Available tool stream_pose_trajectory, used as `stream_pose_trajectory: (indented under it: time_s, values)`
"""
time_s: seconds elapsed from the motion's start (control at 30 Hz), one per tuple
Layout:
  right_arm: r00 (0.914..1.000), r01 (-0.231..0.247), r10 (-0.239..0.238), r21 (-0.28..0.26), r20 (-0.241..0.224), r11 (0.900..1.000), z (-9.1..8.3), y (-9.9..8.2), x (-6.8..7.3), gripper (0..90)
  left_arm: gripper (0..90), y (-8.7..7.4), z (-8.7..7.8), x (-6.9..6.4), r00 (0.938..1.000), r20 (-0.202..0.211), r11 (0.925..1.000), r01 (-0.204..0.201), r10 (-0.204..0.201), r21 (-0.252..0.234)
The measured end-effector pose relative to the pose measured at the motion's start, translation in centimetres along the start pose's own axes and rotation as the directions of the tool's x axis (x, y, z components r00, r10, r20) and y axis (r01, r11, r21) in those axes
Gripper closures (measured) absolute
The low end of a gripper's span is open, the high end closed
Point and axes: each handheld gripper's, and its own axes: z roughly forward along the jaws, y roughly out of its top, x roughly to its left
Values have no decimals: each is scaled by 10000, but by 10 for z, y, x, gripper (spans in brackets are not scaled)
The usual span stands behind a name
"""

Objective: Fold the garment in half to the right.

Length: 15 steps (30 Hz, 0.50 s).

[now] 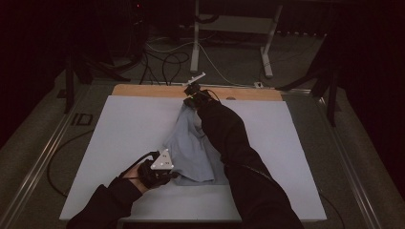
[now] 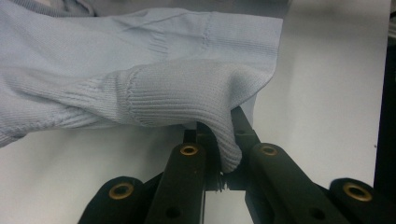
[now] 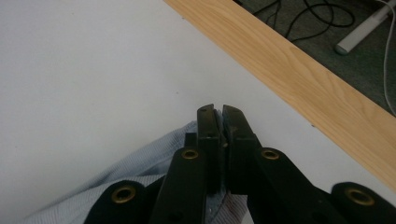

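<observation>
A pale blue knitted sweater [image 1: 191, 143] lies stretched on the white table top [image 1: 124, 129], running from near the front to the far edge. My left gripper [image 1: 173, 175] is shut on its near end; in the left gripper view the ribbed knit [image 2: 187, 93] bulges over the closed jaws. My right gripper [image 1: 190, 101], at the end of an outstretched black-sleeved arm, is shut on the far end of the sweater. In the right gripper view, blue fabric [image 3: 140, 168] is pinched between the pressed-together jaws above the white surface.
A wooden strip [image 1: 143, 90] borders the table's far edge. Beyond it, cables [image 1: 167, 62] and white desk legs [image 1: 195, 43] stand on the grey floor. Metal rails run along both table sides. The surroundings are dark.
</observation>
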Motion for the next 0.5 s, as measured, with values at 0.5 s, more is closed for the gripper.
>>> stream_pose_trajectory:
  time_s: [0.5]
  values:
    - [9989,-409,415,-302,199,9987,-27,-12,-20,872,887,23,9,-7,9979,310,9984,-565,565,-6]
